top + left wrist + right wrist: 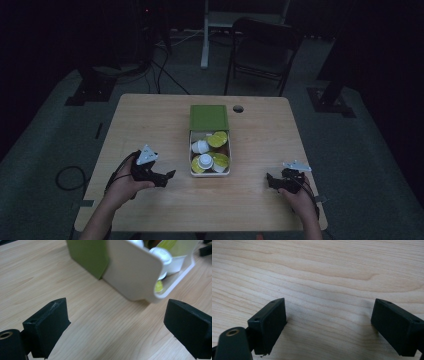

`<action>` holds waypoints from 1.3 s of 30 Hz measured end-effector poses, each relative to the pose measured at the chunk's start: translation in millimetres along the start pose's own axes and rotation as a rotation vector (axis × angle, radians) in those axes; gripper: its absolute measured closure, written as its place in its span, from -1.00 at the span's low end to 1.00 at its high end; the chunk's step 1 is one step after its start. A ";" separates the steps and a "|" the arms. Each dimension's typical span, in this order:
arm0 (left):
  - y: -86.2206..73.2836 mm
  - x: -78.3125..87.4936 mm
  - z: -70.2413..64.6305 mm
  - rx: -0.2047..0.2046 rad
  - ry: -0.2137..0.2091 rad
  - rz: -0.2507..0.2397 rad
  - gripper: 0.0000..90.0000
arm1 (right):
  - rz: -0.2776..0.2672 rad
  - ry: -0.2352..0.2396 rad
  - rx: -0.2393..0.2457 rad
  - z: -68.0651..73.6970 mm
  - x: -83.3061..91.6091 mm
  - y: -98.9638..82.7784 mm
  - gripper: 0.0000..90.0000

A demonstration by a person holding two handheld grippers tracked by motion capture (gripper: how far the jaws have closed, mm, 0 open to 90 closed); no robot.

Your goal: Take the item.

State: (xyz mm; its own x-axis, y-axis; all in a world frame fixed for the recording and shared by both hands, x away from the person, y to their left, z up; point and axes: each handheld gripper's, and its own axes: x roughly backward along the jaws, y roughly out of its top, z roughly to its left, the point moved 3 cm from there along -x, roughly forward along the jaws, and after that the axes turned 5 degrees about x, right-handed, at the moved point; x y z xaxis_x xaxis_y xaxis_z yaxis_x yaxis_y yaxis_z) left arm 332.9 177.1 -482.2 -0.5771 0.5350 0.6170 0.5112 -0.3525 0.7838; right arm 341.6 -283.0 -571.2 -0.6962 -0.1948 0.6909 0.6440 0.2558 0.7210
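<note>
A white box (191, 161) with a green lid (208, 117) folded back lies in the middle of the wooden table (150, 120). Inside it are white cups and yellow-green pods (218, 139). My left gripper (171, 175) is open, held just left of the box's near corner with nothing between its jaws. In the left gripper view (117, 327) the box's white side wall (130, 270) and green lid (87, 255) stand close ahead, and a white cup (162, 256) shows inside. My right gripper (270, 181) (328, 327) rests open over bare wood at the table's right.
A round hole (238, 108) is in the table top right of the lid. A folding chair (262, 50) and a white desk leg (204, 40) stand behind the table. Cables lie on the floor at the left (67, 177).
</note>
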 end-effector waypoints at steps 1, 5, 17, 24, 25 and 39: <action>2.0 -1.1 -1.5 -0.004 -0.006 -0.002 -0.87 | 0.000 0.000 0.000 0.0 0.0 0.0 -0.73; 7.7 -4.9 -7.6 -0.018 -0.018 -0.003 -0.87 | 0.000 0.000 0.000 0.0 0.0 0.0 -0.73; 36.3 -13.6 -33.4 -0.088 -0.075 -0.022 -0.87 | 0.000 0.000 0.000 0.0 0.0 0.0 -0.73; 53.1 -21.2 -46.9 -0.118 -0.106 -0.032 -0.87 | 0.000 0.000 0.000 0.0 0.0 0.0 -0.73; 54.8 -22.8 -48.1 -0.117 -0.109 -0.032 -0.87 | 0.000 0.000 0.000 0.1 0.0 0.0 -0.73; 74.7 -46.3 -65.9 -0.148 -0.146 -0.043 -0.85 | -0.001 0.000 -0.002 0.1 0.0 0.1 -0.73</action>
State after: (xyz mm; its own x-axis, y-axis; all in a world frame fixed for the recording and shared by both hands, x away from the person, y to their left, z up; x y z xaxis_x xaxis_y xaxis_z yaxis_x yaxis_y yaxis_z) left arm 355.8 75.4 -447.5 -0.4925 0.6534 0.5749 0.3826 -0.4307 0.8174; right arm 341.6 -282.9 -571.1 -0.6971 -0.1950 0.6900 0.6436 0.2539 0.7220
